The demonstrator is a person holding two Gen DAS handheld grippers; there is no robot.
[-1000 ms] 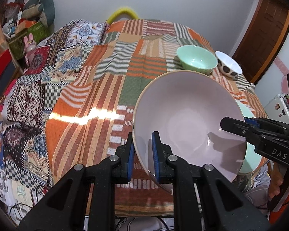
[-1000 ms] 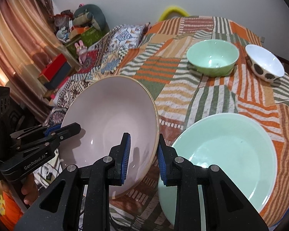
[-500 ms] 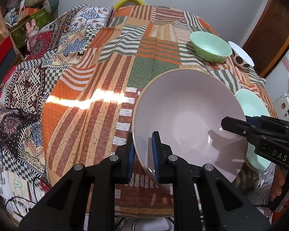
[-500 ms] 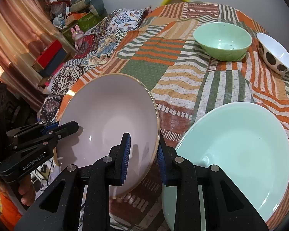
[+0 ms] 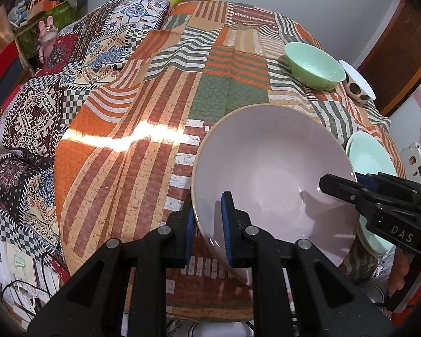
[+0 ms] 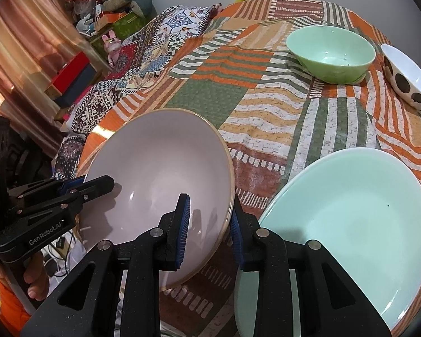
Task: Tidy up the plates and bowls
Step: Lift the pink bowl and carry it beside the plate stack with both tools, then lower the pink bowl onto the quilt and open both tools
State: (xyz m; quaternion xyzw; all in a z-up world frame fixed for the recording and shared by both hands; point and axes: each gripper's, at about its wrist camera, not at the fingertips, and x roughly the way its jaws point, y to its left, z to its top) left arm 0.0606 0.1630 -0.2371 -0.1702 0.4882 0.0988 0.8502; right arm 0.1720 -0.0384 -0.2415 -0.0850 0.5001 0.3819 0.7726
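Observation:
A large pale pink plate [image 5: 272,174] with a tan rim is held tilted above the near edge of the round table. My left gripper [image 5: 207,224] is shut on its left rim. My right gripper [image 6: 209,221] is shut on its right rim, and the pink plate also shows in the right wrist view [image 6: 160,179]. A mint green plate [image 6: 348,210] lies on the table just right of the pink one. A green bowl [image 6: 331,53] and a white bowl with brown spots [image 6: 407,78] stand at the far right.
The table [image 5: 143,118] wears a striped patchwork cloth of orange, green and cream. A bed with patterned quilts [image 5: 56,84] lies to the left, with boxes and toys [image 6: 109,22] behind it. A brown door [image 5: 401,61] is at the right.
The pink plate, held by both grippers, has come down and closer to the table's near edge. The bowls and the green plate have not moved.

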